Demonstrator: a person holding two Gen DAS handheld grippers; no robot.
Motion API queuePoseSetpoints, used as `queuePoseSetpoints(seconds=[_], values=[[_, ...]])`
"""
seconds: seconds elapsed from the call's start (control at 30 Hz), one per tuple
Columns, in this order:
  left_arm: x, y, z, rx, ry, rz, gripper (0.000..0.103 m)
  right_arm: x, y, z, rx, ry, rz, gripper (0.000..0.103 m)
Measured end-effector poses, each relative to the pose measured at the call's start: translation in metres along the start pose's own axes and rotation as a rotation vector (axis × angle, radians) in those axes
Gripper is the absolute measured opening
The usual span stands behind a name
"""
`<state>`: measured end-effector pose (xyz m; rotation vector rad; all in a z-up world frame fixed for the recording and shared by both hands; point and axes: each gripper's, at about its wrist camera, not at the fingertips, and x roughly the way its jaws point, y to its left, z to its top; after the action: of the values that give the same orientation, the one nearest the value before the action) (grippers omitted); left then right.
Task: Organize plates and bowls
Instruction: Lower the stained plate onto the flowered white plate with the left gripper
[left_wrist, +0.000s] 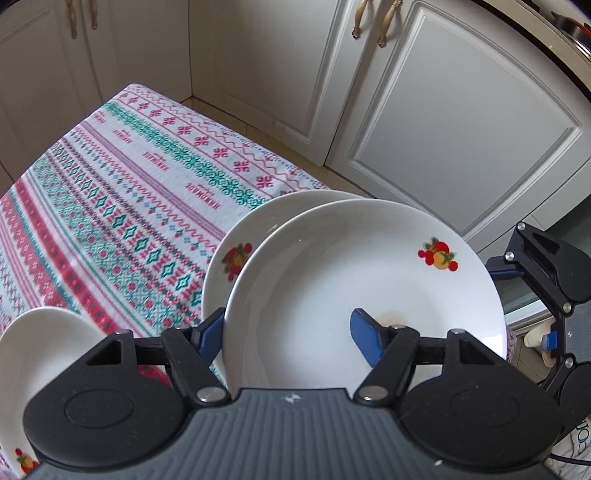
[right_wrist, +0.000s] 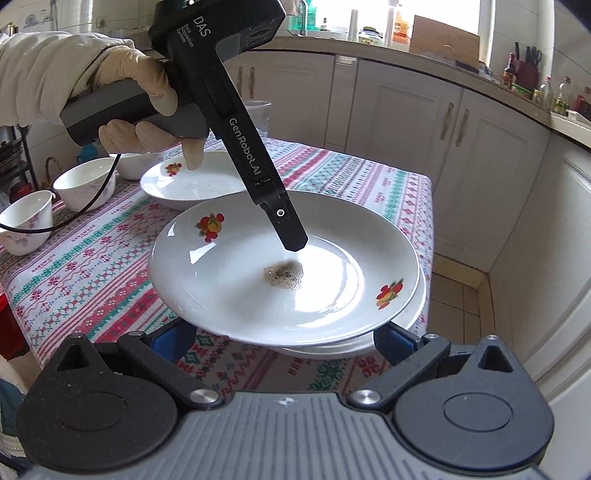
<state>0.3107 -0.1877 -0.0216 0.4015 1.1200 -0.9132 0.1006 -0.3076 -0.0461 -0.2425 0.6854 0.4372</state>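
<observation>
Cream kitchen cabinets (left_wrist: 436, 122) stand behind a table under a patterned cloth (left_wrist: 122, 192). From the left wrist, the left gripper (left_wrist: 291, 332) pinches the rim of a fruit-printed plate (left_wrist: 354, 280), one blue finger under it and one on its face; a second plate (left_wrist: 258, 229) lies beneath, near the table's corner. From the right wrist, the right gripper (right_wrist: 284, 338) is spread wide with nothing between its fingers, below the plate's near rim; three bowls (right_wrist: 85, 184) sit further back. Lowering the plate level and centered would stack it cleanly.
</observation>
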Motion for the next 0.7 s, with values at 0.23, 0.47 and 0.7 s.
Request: queuePoseSetpoints(seconds=[0.23,0.47,0.7], values=[[0.014,0.004,0.004,0.005,0.012,-0.012,0.07,0.004,-0.007,-0.002,0.029,0.013,-0.018,0.103],[0.019,0.007,0.005,0.004,0.009,-0.023,0.07,0.007,-0.009,-0.001,0.041,0.03,-0.027,0.103],[0.023,0.007,0.007,0.013,-0.001,-0.025,0.07,0.008,-0.011,-0.002,0.058,0.041,-0.036,0.103]])
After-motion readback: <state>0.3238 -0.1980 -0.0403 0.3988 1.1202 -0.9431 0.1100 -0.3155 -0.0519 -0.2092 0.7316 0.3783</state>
